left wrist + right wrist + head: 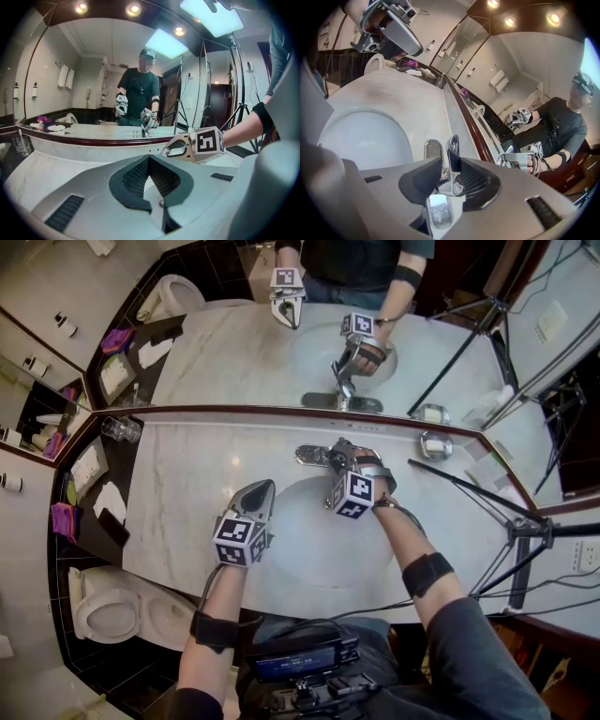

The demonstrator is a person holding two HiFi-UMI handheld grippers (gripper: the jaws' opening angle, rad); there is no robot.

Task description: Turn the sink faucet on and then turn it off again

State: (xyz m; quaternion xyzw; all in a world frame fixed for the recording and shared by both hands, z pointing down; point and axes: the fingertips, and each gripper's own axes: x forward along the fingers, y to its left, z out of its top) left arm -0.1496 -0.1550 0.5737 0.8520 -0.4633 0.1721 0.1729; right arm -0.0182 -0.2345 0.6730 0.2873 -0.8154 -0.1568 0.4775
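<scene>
The chrome faucet (311, 456) stands at the back rim of the white basin (291, 531) set in the marble counter. My right gripper (339, 459) reaches down onto it from the front. In the right gripper view the upright faucet lever (453, 147) sits between the dark pads, which close against it; my right gripper (449, 169) is shut on it. No water stream shows. My left gripper (262, 491) hovers over the basin's left rim, apart from the faucet. Its jaws (149, 159) meet at the tip with nothing between them. From there the right gripper (172, 149) shows ahead at the right.
A wall mirror (262, 352) runs along the counter's back edge. A drinking glass (120, 429) stands at the far left of the counter, a small round metal dish (436, 443) at the right. A tripod (525, 531) stands right of the counter, a toilet (108, 613) at the lower left.
</scene>
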